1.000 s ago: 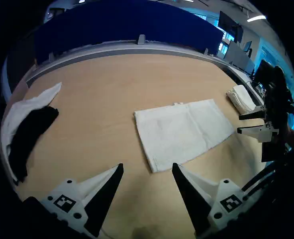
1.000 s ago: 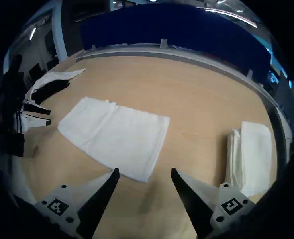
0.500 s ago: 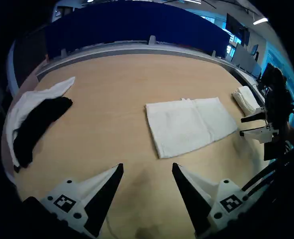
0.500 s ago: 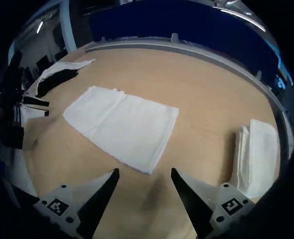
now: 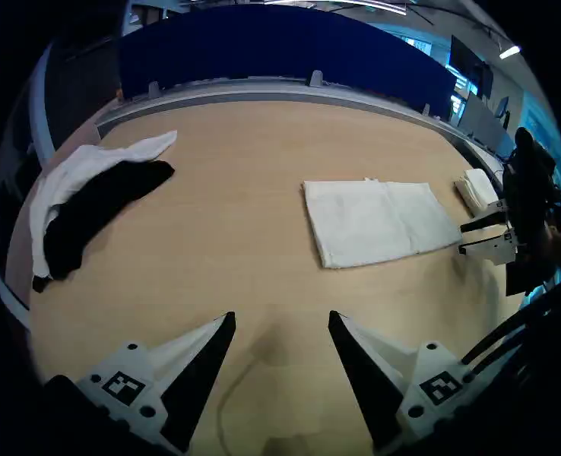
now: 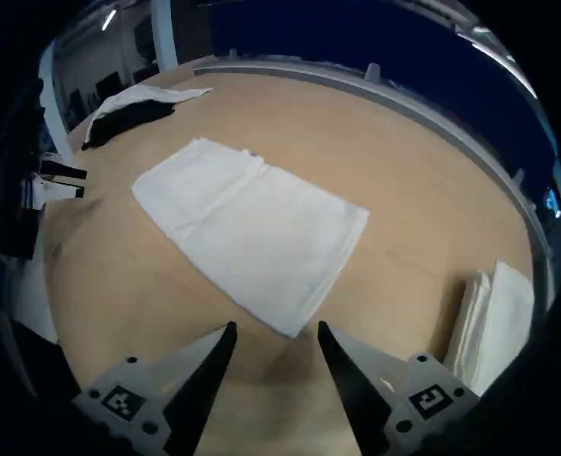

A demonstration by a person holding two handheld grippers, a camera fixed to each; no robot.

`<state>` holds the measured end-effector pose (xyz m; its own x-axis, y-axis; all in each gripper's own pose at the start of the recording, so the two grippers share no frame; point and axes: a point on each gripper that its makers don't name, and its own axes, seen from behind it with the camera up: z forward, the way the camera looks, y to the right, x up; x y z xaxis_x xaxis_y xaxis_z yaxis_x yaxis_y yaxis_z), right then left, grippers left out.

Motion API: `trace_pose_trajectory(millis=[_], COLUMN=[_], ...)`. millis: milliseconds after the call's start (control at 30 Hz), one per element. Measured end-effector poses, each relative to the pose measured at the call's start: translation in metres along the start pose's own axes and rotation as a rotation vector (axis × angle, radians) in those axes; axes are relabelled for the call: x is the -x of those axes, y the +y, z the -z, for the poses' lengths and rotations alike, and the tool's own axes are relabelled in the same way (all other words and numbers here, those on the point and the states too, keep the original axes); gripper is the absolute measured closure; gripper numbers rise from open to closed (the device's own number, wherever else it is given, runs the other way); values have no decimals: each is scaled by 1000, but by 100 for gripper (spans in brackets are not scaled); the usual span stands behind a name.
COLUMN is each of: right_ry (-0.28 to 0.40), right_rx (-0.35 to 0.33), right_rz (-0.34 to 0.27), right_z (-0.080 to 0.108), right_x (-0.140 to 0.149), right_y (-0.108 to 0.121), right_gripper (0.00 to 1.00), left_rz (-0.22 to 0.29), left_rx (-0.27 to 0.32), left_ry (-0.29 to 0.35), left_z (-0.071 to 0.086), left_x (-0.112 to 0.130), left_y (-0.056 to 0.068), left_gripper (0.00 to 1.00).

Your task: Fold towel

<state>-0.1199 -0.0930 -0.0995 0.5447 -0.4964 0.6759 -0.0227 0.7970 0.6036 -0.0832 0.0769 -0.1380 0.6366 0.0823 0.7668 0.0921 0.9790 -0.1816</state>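
A wide pale wooden counter [image 5: 235, 197] fills the scene, edged at the far side by a grey rail and a dark blue partition [image 5: 280, 45]. An office with screens shows beyond on the right.

The towel [image 5: 379, 220] lies flat to the right of the counter's middle. It is white and roughly rectangular, with a faint crease across its width and a small tab at its far edge. In the right gripper view the towel [image 6: 250, 228] runs diagonally, and its near corner lies just ahead of the gap in the right tongs [image 6: 275, 325].

On the left side of the counter a black cloth [image 5: 98, 205] lies crumpled over a white cloth [image 5: 75, 163]. At the far right sits a stack of folded towels [image 5: 478, 190], well apart from the flat one.

The left tongs [image 5: 280, 315] hang above bare wood, fingers spread, gripping nothing. The right tongs also stand apart and empty, just beside the towel's right edge.
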Motion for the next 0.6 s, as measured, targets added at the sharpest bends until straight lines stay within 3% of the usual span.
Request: trace_pose_trajectory(millis=[167, 300, 367, 500, 600], right_ry=[-17, -26, -25, -19, -14], right_rx=[11, 24, 21, 16, 13], right_rz=[12, 8, 5, 3, 10], right_z=[-2, -6, -7, -8, -7], right_x=[1, 2, 2, 0, -2], right_y=[5, 8, 8, 7, 7], right_gripper=[44, 73, 75, 92, 94], left_rz=[15, 22, 25, 31, 32], left_rx=[-5, -9, -11, -14, -17], left_ry=[13, 19, 21, 21, 20], left_z=[7, 11, 13, 15, 16], left_x=[-1, -2, -1, 0, 1], left_y=[-1, -2, -3, -6, -7], left_gripper=[10, 10, 10, 10, 10])
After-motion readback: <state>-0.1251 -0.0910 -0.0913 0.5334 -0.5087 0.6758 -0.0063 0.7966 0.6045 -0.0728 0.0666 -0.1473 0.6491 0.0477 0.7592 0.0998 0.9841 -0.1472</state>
